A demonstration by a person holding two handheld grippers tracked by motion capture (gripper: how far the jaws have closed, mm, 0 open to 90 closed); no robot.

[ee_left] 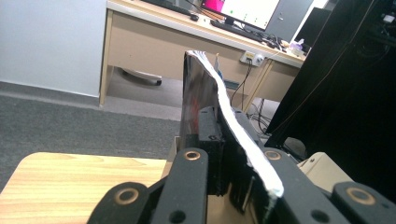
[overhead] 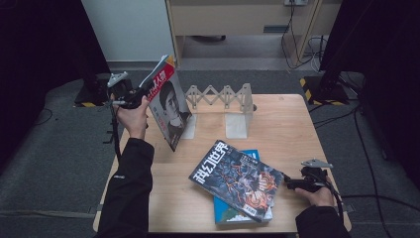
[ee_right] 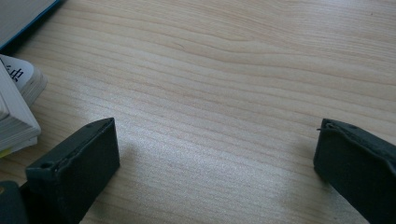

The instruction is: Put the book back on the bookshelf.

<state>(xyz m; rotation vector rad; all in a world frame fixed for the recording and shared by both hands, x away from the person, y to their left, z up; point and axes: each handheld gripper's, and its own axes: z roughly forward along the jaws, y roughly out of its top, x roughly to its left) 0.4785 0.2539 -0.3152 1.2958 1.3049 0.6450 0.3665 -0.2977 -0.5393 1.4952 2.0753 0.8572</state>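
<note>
From the high view I see my left claw point(overhead: 141, 94) in the upper left of the frame, clamped on the red-topped magazine with a black-and-white portrait on its cover point(overhead: 168, 106). The magazine stands nearly upright, tilted, its lower corner down by the pale wooden counter point(overhead: 287, 129) just left of the white folding accordion book rack point(overhead: 225, 101). In the lower middle of the frame a dark magazine with white characters and orange artwork point(overhead: 237, 179) lies flat on top of a blue-covered book point(overhead: 247, 208). My right claw point(overhead: 287, 184) sits at the lower right, just beside that stack's right edge.

The left claw view gives what the high view cannot: the magazine edge-on point(ee_left: 205, 107), its white page block curving up the middle of the frame, with the black pads point(ee_left: 210, 140) pressed against it on either side. Behind it are a beige desk point(ee_left: 154, 42) and grey carpet point(ee_left: 70, 121).

The right claw view shows the right claw point(ee_right: 217, 154) spread wide over bare wood, nothing between the jaws, and the page edges of the stacked books point(ee_right: 16, 112) at the left edge of the frame.
</note>
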